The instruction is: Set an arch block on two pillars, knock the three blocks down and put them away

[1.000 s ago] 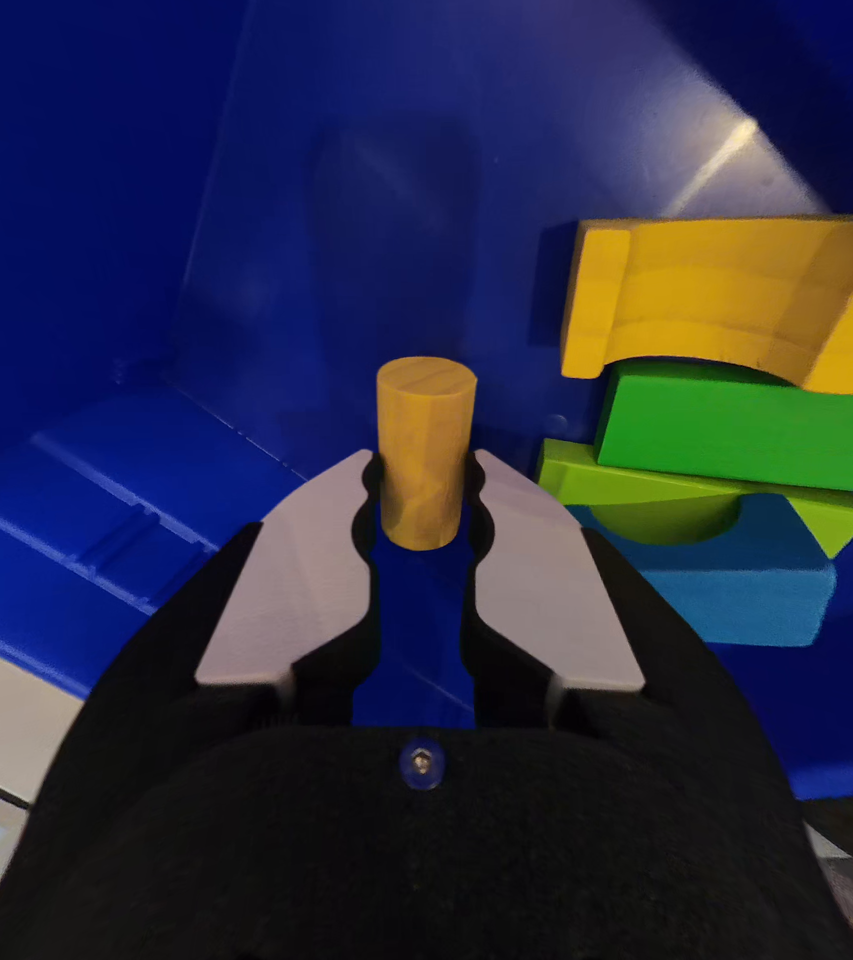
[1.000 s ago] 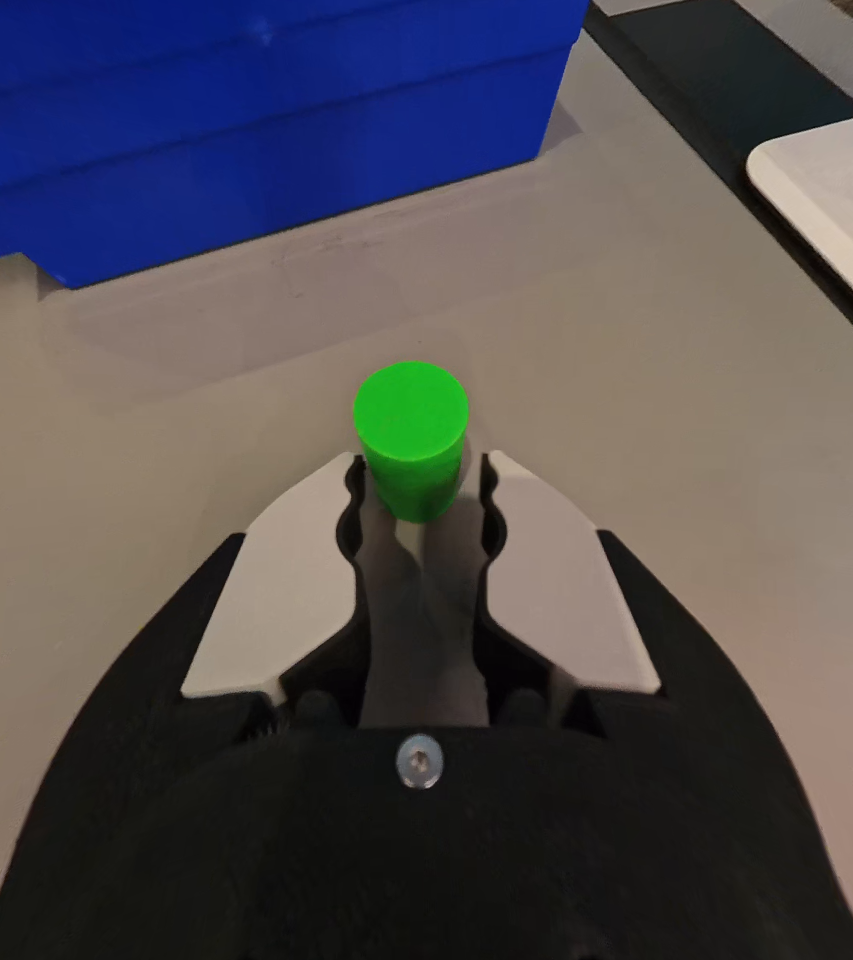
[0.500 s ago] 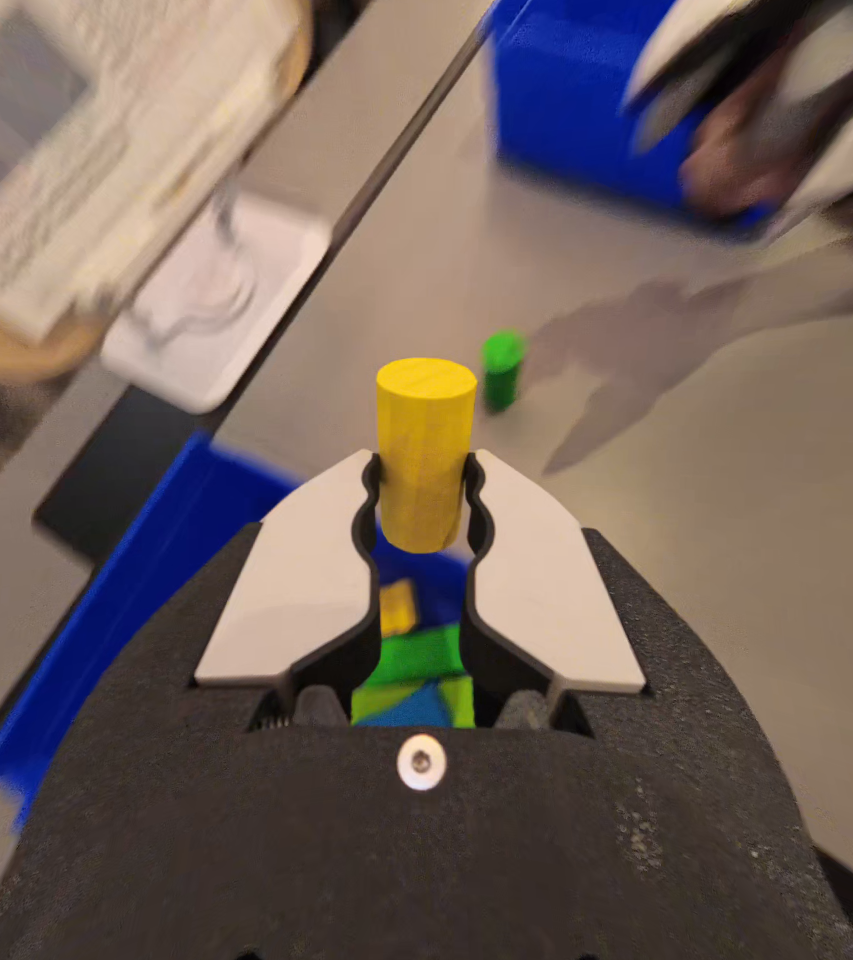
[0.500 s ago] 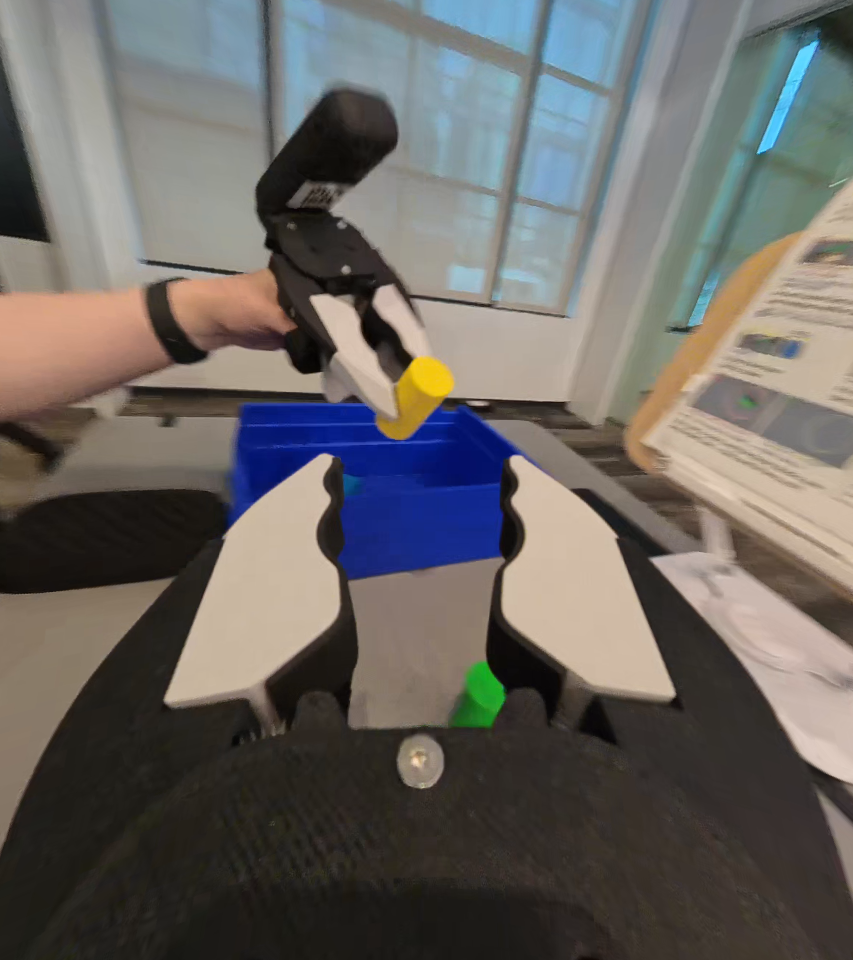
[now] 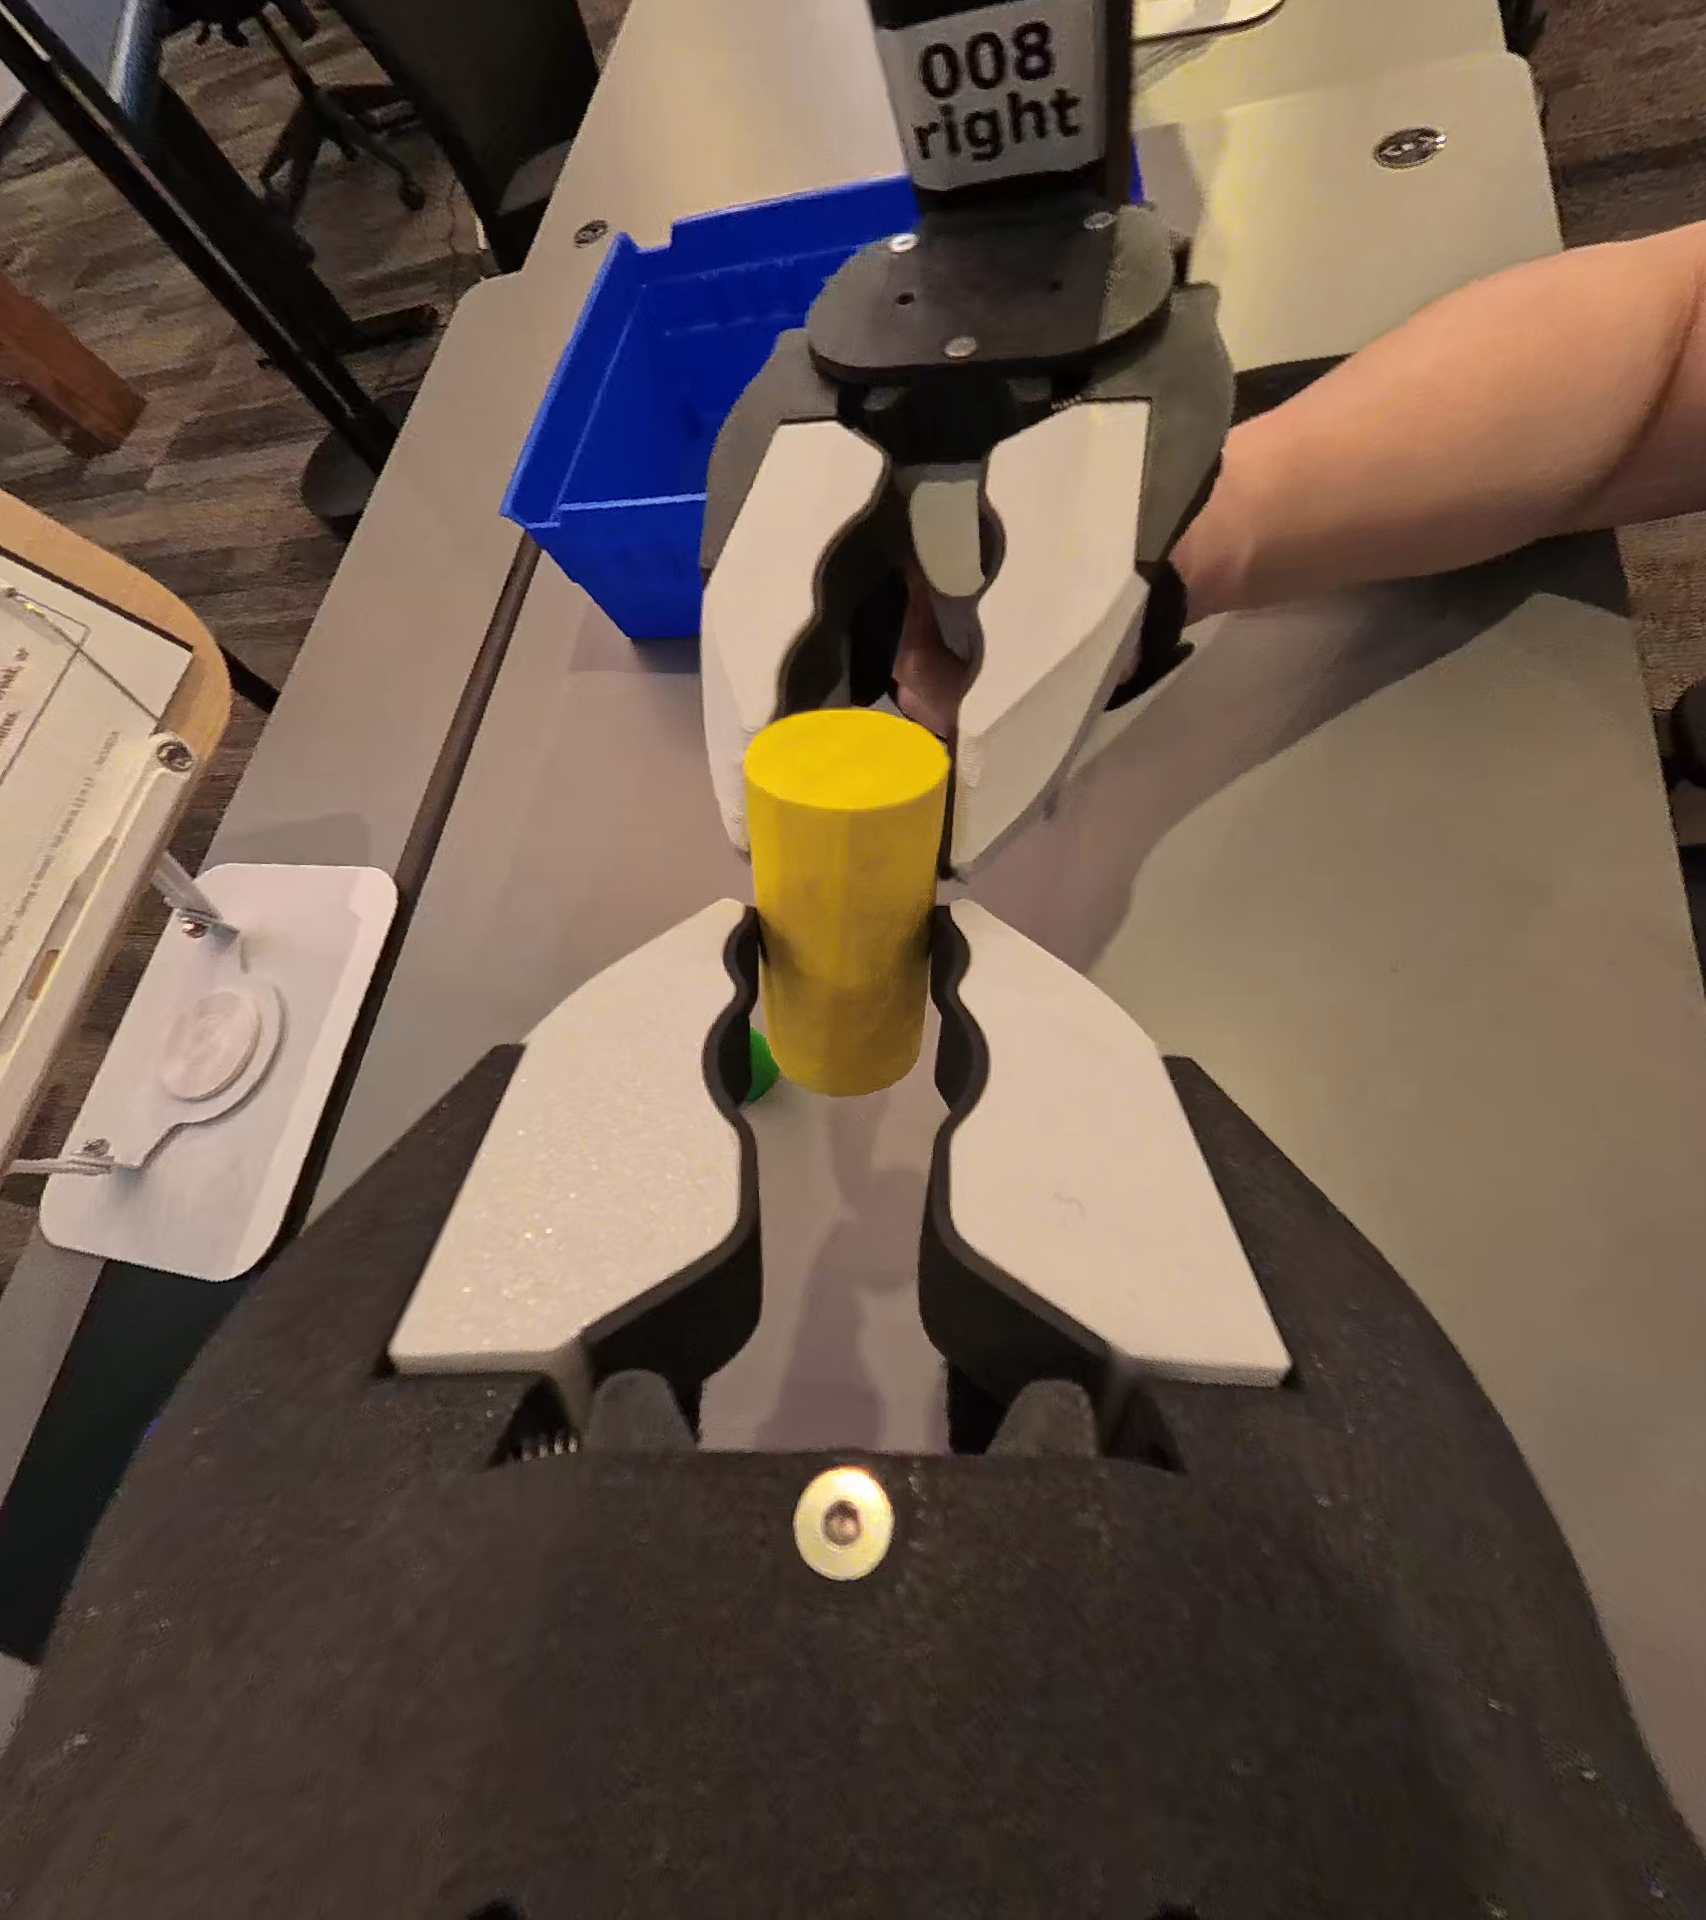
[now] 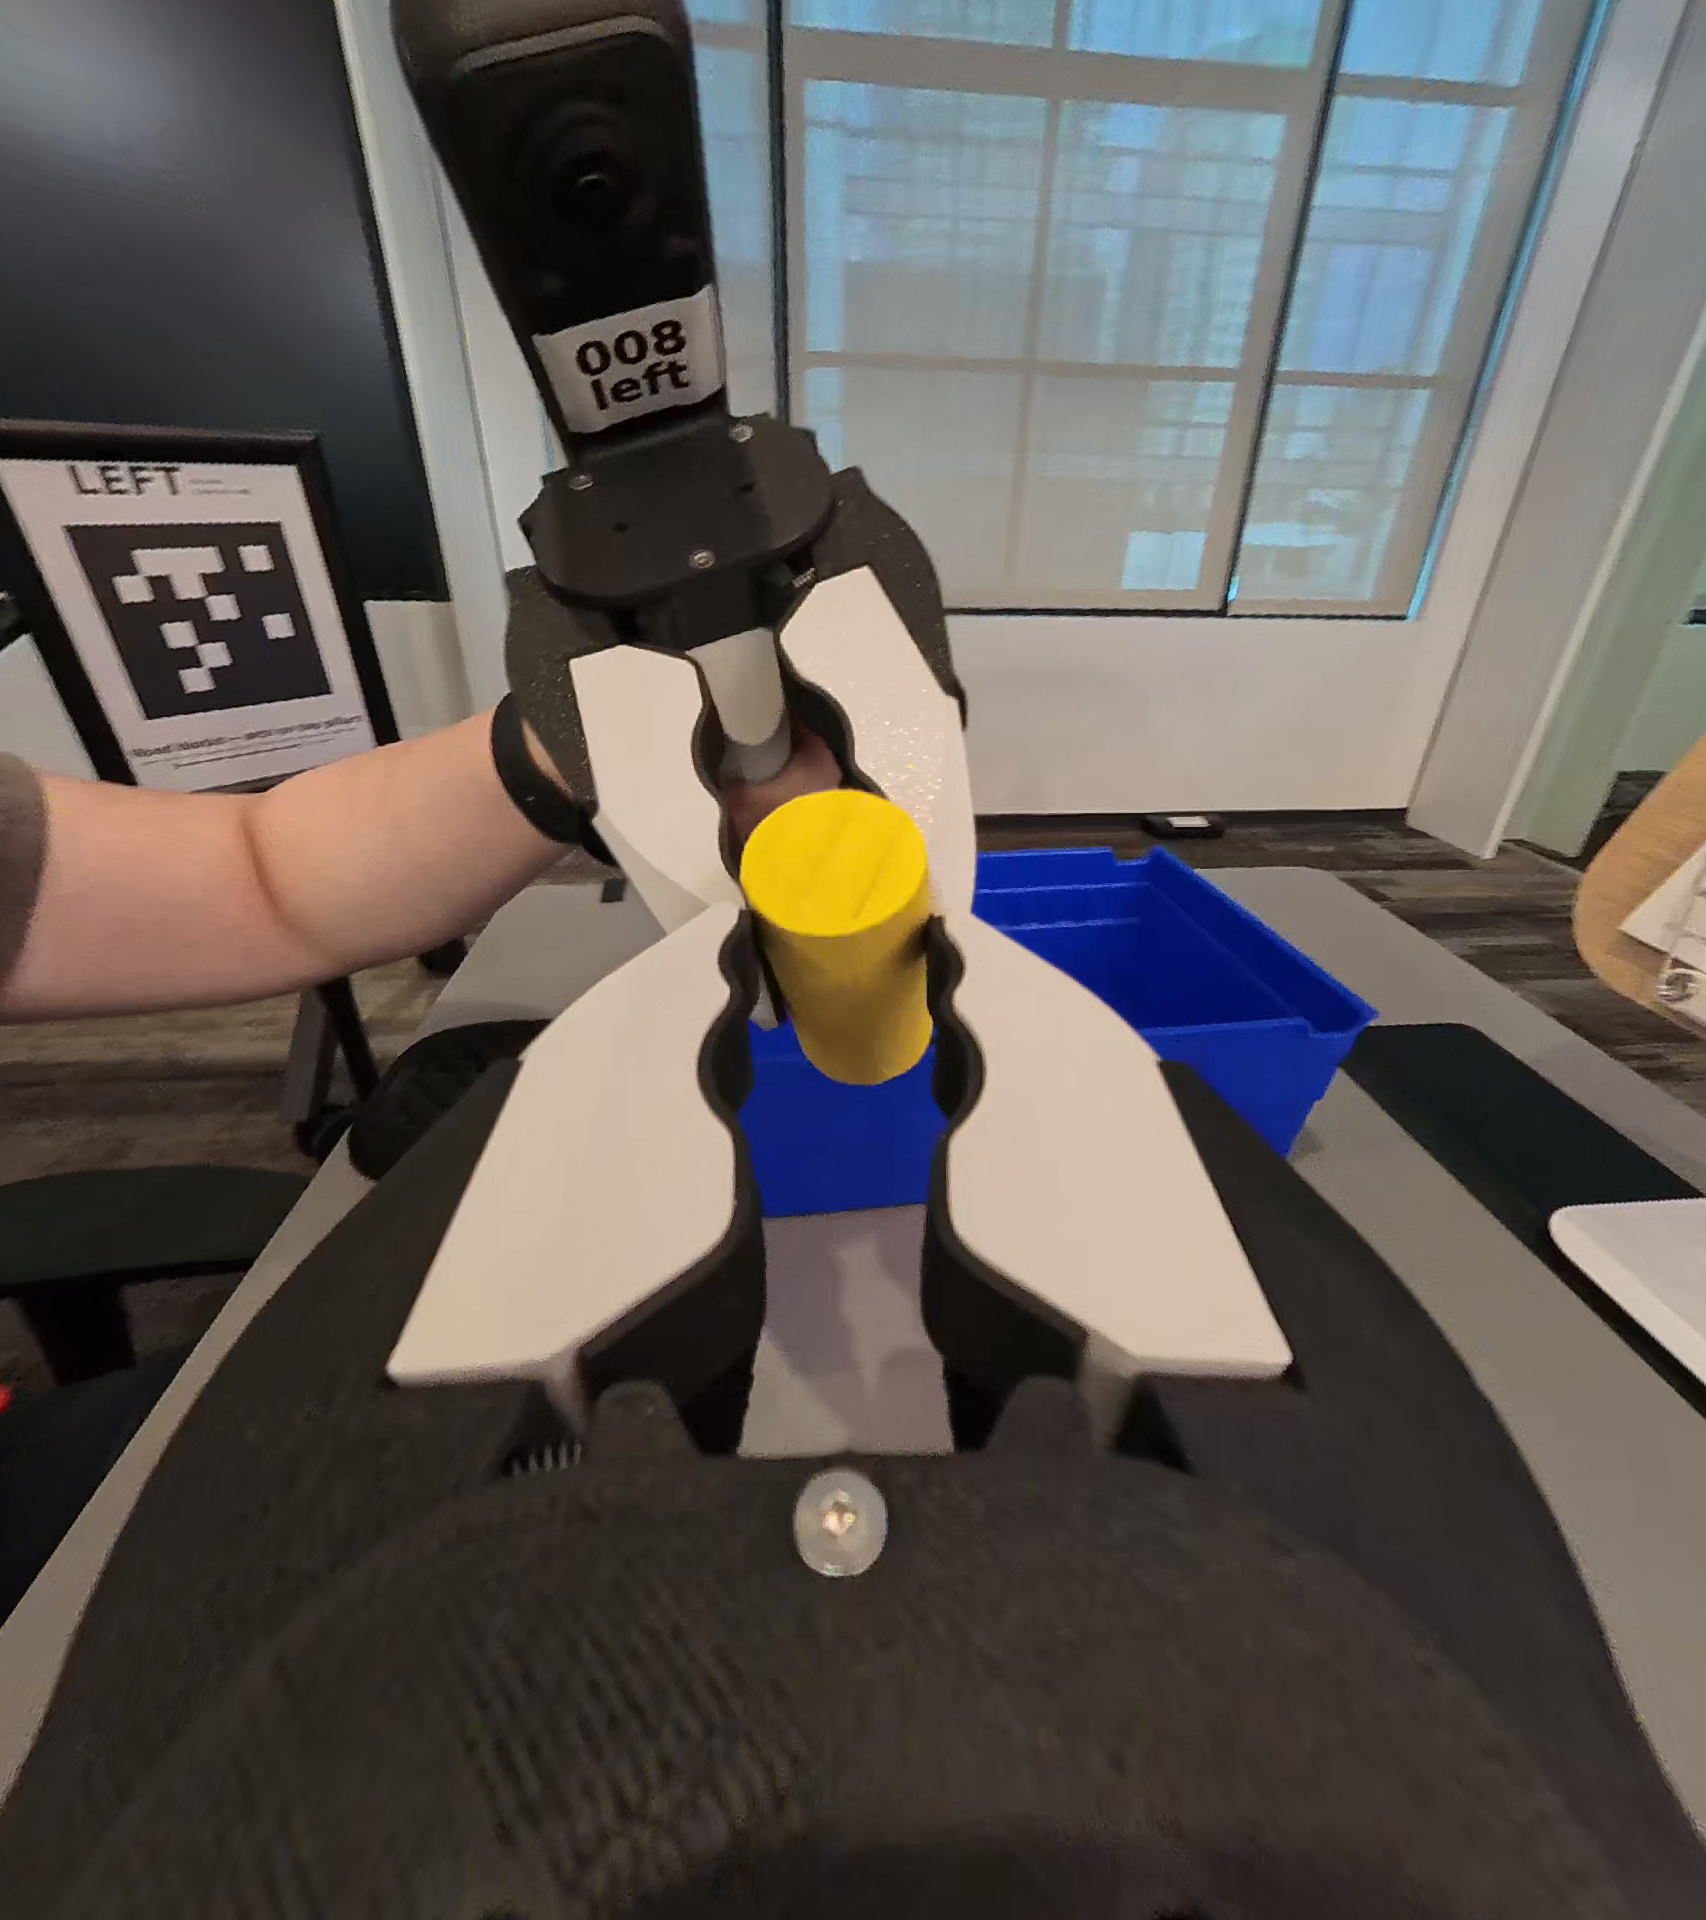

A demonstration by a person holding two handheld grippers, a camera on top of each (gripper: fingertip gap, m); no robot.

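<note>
The left hand-held gripper (image 5: 844,961) clamps a yellow wooden cylinder block (image 5: 844,914) at frame centre, its long axis pointing straight at the right hand-held gripper (image 5: 844,790). That gripper's jaws bracket the block's far end, apparently closed on it. A small green cylinder block (image 5: 761,1070) waits below on the grey table (image 5: 1348,935), a blue plastic bin (image 5: 641,416) beyond.

Green block (image 5: 761,1072): only a sliver shows on the grey table (image 5: 1348,935), the rest hidden behind the left gripper's finger (image 5: 620,1122) and the yellow cylinder (image 5: 844,914). Blue bin (image 5: 620,416): far side covered by the right gripper (image 5: 844,790); contents not discernible.
</note>
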